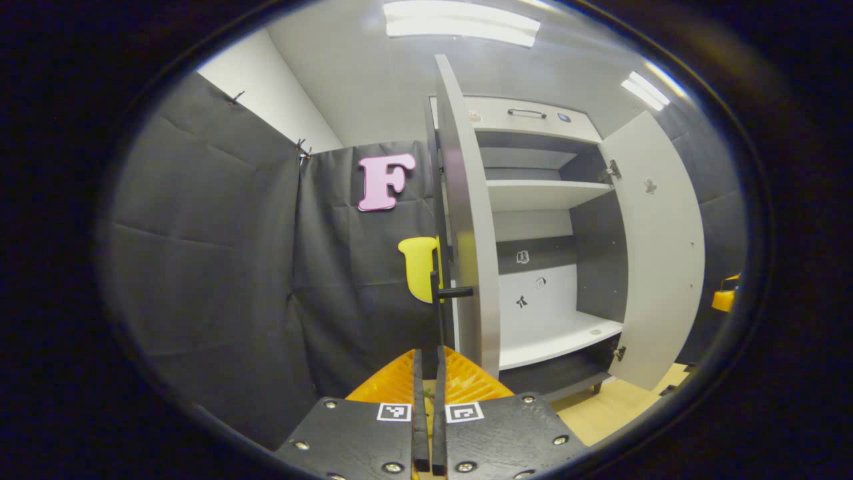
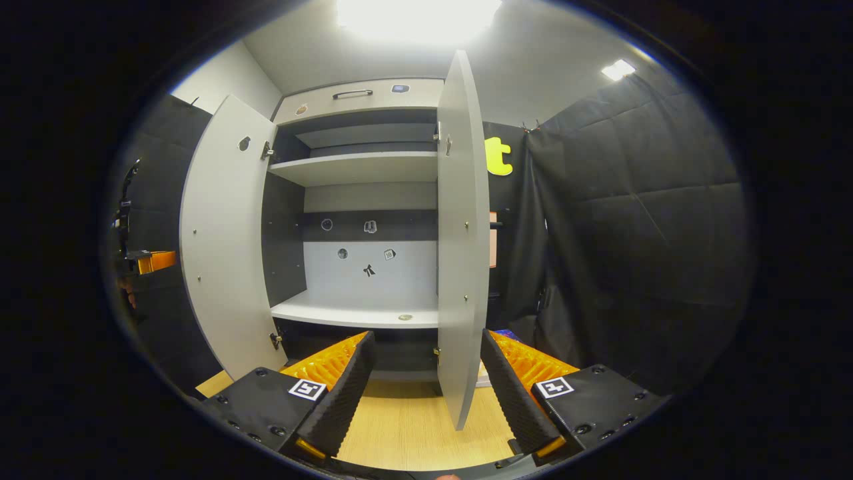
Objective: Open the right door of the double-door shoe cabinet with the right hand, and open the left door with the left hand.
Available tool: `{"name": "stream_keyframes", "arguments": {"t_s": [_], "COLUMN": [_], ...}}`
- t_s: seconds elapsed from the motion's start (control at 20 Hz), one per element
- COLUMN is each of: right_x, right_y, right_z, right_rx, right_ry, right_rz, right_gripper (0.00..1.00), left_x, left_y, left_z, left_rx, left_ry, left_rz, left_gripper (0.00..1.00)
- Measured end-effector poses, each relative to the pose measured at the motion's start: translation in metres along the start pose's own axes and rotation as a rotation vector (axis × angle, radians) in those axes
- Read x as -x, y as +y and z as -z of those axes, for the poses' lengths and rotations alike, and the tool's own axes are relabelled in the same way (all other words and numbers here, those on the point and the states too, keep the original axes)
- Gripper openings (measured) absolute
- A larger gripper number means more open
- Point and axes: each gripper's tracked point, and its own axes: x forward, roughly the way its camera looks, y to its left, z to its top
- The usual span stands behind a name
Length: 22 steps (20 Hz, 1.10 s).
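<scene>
Shoe cabinet [image 1: 546,200]: left gripper view, both doors swung out; left door [image 1: 466,220] edge-on, left hand-held gripper [image 1: 430,363] narrowed, nothing gripped. Right gripper view: right door [image 2: 460,233] open ahead, right hand-held gripper [image 2: 426,367] spread wide. Task judged approx. complete.

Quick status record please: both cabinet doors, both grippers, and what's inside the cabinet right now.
left door: swung open, seen edge-on in the left gripper view
right door: swung open, edge toward the right gripper view
left gripper: jaws shut, below the left door's handle, not on it
right gripper: jaws open, one either side of the right door's edge, not pressing
shelves: bare except a small round thing on the lower one
</scene>
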Motion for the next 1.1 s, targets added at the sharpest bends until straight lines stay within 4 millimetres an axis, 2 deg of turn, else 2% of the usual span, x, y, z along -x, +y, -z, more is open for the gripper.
{"name": "stream_keyframes", "arguments": {"t_s": [0.1, 0.15, 0.4, 0.6, 0.75, 0.85, 0.9, 1.0, 1.05, 1.1], "right_x": [0.005, 0.011, 0.029, 0.04, 0.044, 0.047, 0.048, 0.048, 0.049, 0.05], "right_y": [-0.001, -0.003, -0.033, -0.054, -0.066, -0.077, -0.078, -0.078, -0.08, -0.08], "right_z": [-0.005, -0.009, -0.02, -0.019, -0.014, -0.009, -0.007, -0.007, -0.007, -0.008], "right_rx": [0.006, 0.007, 0.015, 0.019, 0.026, 0.026, 0.016, 0.011, 0.013, 0.011], "right_ry": [-0.015, -0.018, -0.048, -0.054, -0.069, -0.065, -0.064, -0.065, -0.065, -0.069], "right_rz": [-0.014, -0.023, -0.027, -0.046, -0.068, -0.052, -0.057, -0.061, -0.054, -0.047], "right_gripper": [0.94, 0.99, 0.99, 0.99, 0.99, 0.99, 0.99, 0.99, 0.99, 0.99], "left_x": [0.021, 0.031, 0.067, 0.09, 0.111, 0.124, 0.128, 0.132, 0.135, 0.136], "left_y": [0.0, -0.003, -0.04, -0.076, -0.09, -0.096, -0.098, -0.102, -0.101, -0.098], "left_z": [-0.008, -0.012, -0.023, -0.008, 0.003, 0.008, 0.01, 0.013, 0.014, 0.015], "left_rx": [0.005, 0.007, -0.019, -0.008, -0.012, -0.024, -0.03, -0.038, -0.041, -0.042], "left_ry": [-0.014, -0.018, -0.026, 0.013, 0.036, 0.051, 0.064, 0.077, 0.079, 0.078], "left_rz": [-0.017, -0.026, -0.049, -0.067, -0.101, -0.109, -0.113, -0.109, -0.108, -0.111], "left_gripper": [0.04, 0.04, 0.05, 0.06, 0.05, 0.06, 0.03, 0.06, 0.04, 0.06]}}
